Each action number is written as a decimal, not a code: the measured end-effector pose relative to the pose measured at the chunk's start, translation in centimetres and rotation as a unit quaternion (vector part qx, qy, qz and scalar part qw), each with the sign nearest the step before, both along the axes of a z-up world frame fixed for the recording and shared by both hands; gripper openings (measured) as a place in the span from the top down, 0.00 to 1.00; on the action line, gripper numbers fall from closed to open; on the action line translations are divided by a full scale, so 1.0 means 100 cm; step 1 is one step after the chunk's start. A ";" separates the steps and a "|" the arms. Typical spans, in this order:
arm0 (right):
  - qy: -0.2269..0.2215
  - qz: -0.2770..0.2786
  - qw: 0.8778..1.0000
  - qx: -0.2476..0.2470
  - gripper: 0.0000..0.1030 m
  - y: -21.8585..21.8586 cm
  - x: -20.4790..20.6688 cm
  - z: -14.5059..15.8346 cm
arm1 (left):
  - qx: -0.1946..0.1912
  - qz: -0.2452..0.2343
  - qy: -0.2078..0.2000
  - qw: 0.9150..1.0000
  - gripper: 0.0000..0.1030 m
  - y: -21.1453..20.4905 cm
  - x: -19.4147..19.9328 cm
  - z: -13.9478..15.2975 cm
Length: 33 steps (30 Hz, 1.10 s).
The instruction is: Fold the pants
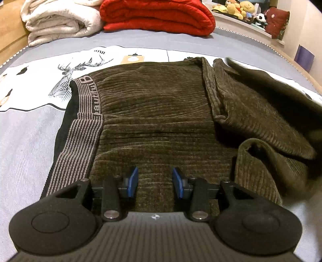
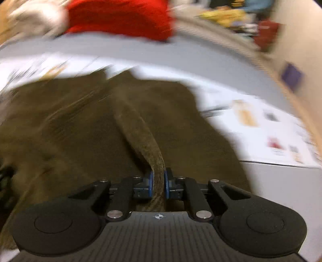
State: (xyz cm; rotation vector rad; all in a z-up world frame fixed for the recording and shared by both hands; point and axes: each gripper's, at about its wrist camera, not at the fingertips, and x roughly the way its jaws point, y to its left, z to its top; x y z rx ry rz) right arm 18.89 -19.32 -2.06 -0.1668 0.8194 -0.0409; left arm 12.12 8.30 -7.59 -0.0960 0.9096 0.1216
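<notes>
Brown corduroy pants (image 1: 157,112) lie on the bed, their striped waistband (image 1: 80,129) with lettering at the left and the legs bunched and folded over at the right. Just above the cloth near the front edge hovers my left gripper (image 1: 155,182), its blue pads (image 1: 133,181) apart with only flat fabric beneath them. In the blurred right wrist view my right gripper (image 2: 158,184) is shut on a raised ridge of the pants (image 2: 140,129), which runs up between its blue pads.
The pants rest on a grey and white printed bedsheet (image 1: 30,141). A folded cream blanket (image 1: 60,22) and a folded red quilt (image 1: 159,16) lie at the far end. Stuffed toys (image 1: 239,10) sit on a shelf at the back right, beside the wall.
</notes>
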 end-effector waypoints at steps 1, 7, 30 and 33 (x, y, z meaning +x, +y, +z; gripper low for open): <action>-0.008 -0.031 0.999 0.009 0.90 -0.024 -0.003 0.008 | -0.002 -0.001 0.001 1.000 0.60 -0.001 -0.001 0.000; 0.037 -0.223 0.974 0.028 0.91 -0.176 -0.055 0.002 | -0.008 -0.038 0.008 0.999 0.57 -0.019 -0.012 0.005; -0.161 -0.383 0.886 0.208 0.71 -0.307 -0.128 -0.004 | 0.040 -0.189 0.018 0.981 0.54 -0.091 -0.044 -0.009; -0.151 -0.406 0.876 0.209 0.69 -0.325 -0.123 -0.013 | 0.039 -0.182 0.017 0.982 0.53 -0.092 -0.045 -0.009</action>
